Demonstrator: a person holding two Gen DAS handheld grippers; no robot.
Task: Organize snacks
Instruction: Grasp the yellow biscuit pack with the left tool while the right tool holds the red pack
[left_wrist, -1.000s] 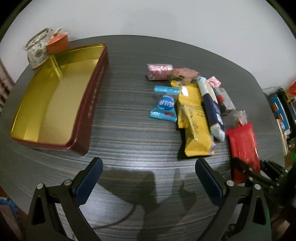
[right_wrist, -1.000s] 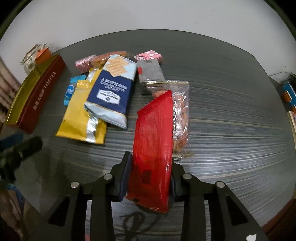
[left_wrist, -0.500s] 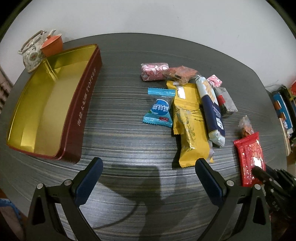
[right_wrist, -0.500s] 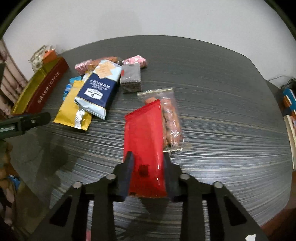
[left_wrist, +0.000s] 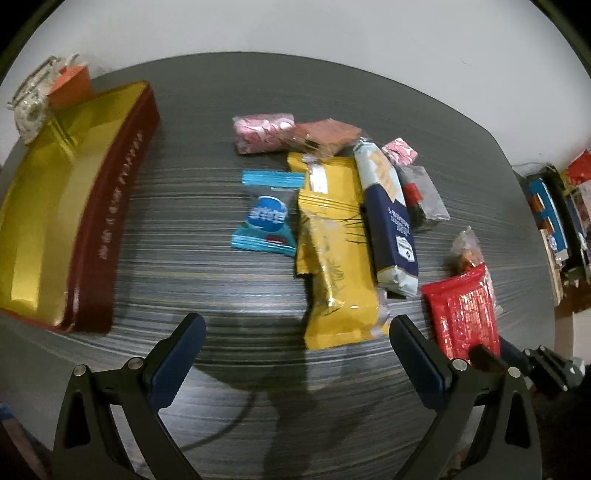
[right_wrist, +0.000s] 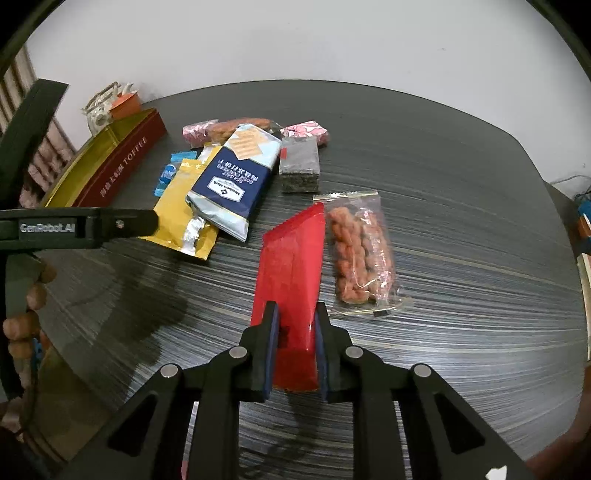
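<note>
The right gripper (right_wrist: 294, 345) jaws pinch the red snack packet (right_wrist: 291, 273) at its near end. Light, crinkly and slippery, it will sag beyond them. The left gripper (left_wrist: 297, 352) jaws gape empty.

My left wrist cam looks steeply down over its fingers at the dark table (left_wrist: 192, 177), tin (left_wrist: 55, 206) at frame left, snack pile center-right. My right cam looks down from the other side (nearer), red packet (right_wrist: 291, 273) filling lower center. Both share the pile, tin, yellow packet (left_wrist: 332, 258).
</note>
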